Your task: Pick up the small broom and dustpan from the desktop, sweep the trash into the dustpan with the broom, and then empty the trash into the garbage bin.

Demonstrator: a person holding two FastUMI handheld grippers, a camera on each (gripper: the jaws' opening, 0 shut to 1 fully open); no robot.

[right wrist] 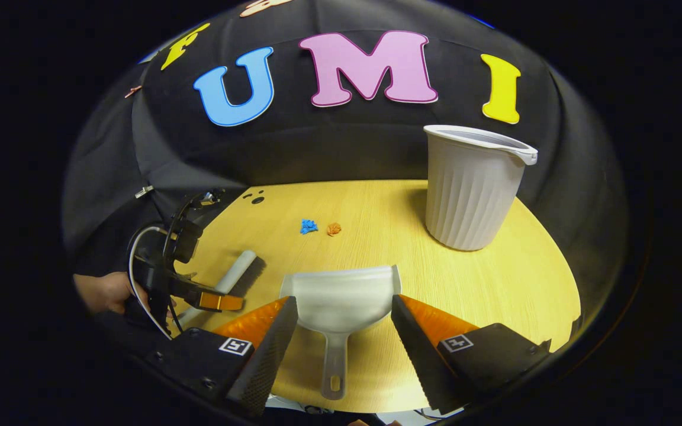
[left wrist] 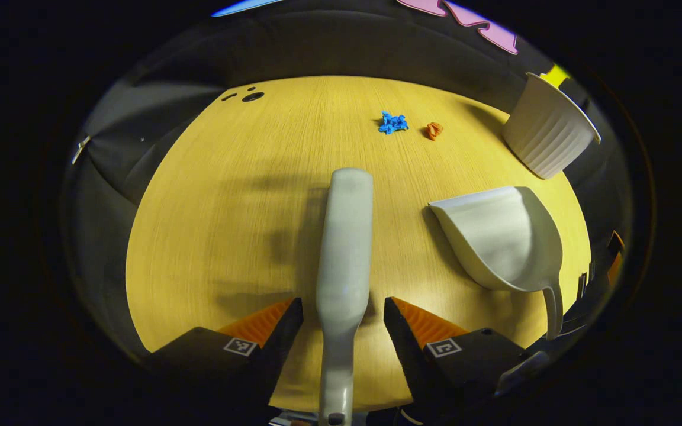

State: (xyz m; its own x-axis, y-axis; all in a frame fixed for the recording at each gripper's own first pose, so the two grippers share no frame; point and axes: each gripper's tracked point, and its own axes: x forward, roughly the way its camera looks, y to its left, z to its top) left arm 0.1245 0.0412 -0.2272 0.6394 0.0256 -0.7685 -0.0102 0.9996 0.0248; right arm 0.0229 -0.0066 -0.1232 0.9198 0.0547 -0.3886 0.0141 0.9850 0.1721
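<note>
A pale small broom point(left wrist: 344, 248) lies on the wooden table point(left wrist: 211, 225), its handle running back between the fingers of my left gripper point(left wrist: 344, 322), which stands open around it without pressing. To its right rests the white dustpan point(left wrist: 501, 236). In the right gripper view, the dustpan point(right wrist: 341, 296) lies with its handle between the spread fingers of my open right gripper point(right wrist: 344, 331). A blue scrap point(left wrist: 392, 122) and an orange scrap point(left wrist: 434, 129) lie side by side farther out. The white ribbed bin point(right wrist: 471, 183) stands upright at the table's far right.
The right gripper view shows the left gripper point(right wrist: 211, 296) and the hand point(right wrist: 104, 293) holding it at the table's left, over the broom point(right wrist: 240, 269). Small dark holes point(left wrist: 252, 96) mark the far left corner. The table's near edge curves just behind both grippers.
</note>
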